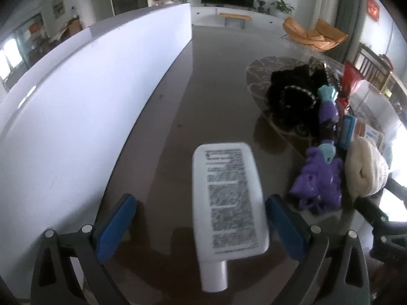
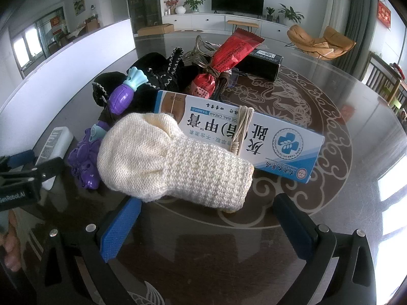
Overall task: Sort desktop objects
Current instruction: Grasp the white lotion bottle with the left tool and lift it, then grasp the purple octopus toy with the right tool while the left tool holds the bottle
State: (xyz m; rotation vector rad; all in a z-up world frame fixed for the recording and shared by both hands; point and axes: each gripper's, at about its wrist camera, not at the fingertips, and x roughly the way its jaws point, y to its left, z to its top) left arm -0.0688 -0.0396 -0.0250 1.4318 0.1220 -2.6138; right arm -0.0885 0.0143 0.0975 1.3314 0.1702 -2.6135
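Note:
A white tube (image 1: 229, 203) with printed text lies on the dark table between the fingers of my left gripper (image 1: 201, 226), cap toward me; the jaws stand wide and do not touch it. It also shows in the right wrist view (image 2: 54, 147). My right gripper (image 2: 206, 228) is open and empty, just in front of a cream knitted glove (image 2: 173, 162). Behind the glove lie a blue-and-white cream box (image 2: 254, 137), purple toys (image 2: 85, 160), a black cloth (image 2: 162, 73), a red packet (image 2: 229, 53) and a black box (image 2: 264, 63).
A white partition wall (image 1: 76, 106) runs along the table's left edge. The left gripper's body (image 2: 17, 178) sits at the right view's left edge. The round glass table (image 2: 330, 127) has an ornate pattern. Chairs and a television stand far behind.

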